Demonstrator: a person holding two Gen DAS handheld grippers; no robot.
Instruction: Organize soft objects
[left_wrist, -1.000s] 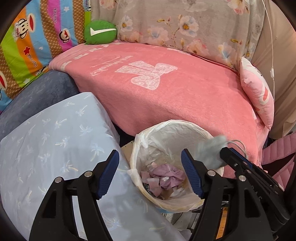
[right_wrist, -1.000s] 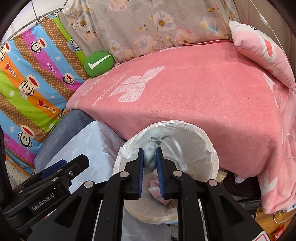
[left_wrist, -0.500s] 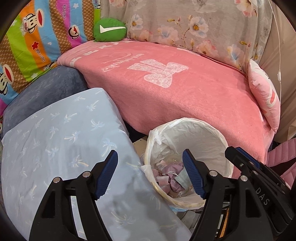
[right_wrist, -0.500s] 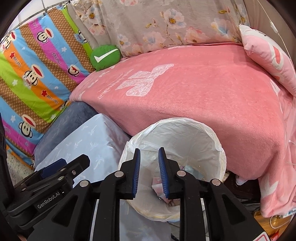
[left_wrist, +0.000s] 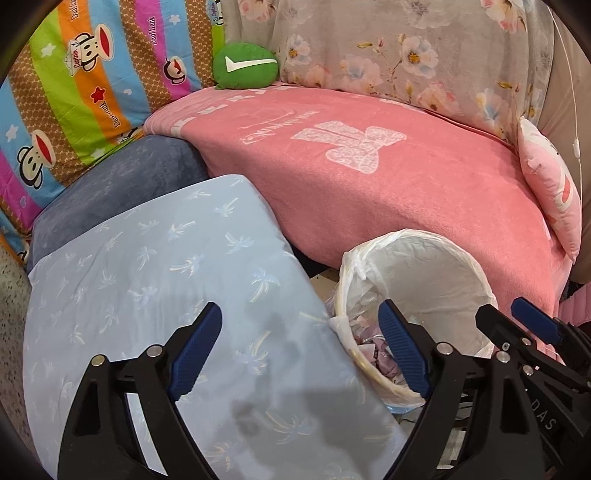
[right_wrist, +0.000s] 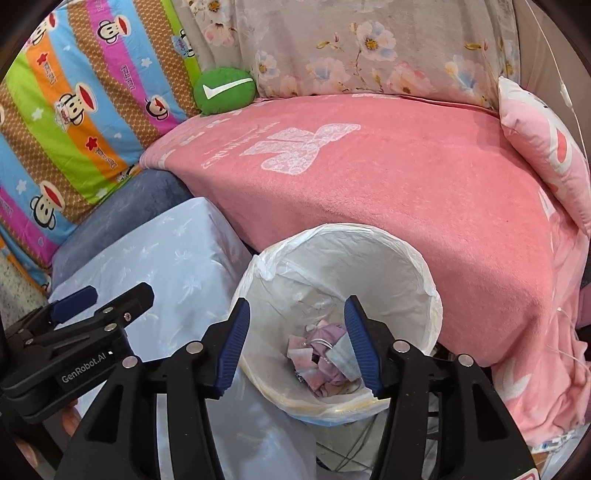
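Observation:
A white-lined waste bin (right_wrist: 424, 295) (left_wrist: 461, 266) stands on the floor against the pink blanket (right_wrist: 388, 177) (left_wrist: 369, 177). A grey face mask (right_wrist: 341, 356) lies inside it on crumpled pink paper. My right gripper (right_wrist: 295, 345) hovers over the bin, its jaws opening with nothing between them. My left gripper (left_wrist: 301, 347) is over the light blue pillow (left_wrist: 147, 295) (right_wrist: 173, 254); its jaws are opening and hold nothing. A green cushion (left_wrist: 245, 66) (right_wrist: 223, 90) with a white tick sits at the back, and a pink pillow (left_wrist: 550, 192) (right_wrist: 543, 147) rests at the right.
A dark blue cushion (left_wrist: 118, 184) lies behind the light blue pillow. A striped cartoon quilt (left_wrist: 92, 81) fills the left, and a floral grey cover (left_wrist: 406, 48) runs along the back. A white cord (left_wrist: 574, 122) hangs at the far right.
The right gripper let go of the grey mask, which dropped into the bin, and its jaws spread. Both grippers shifted left, the left one widening over the blue pillow.

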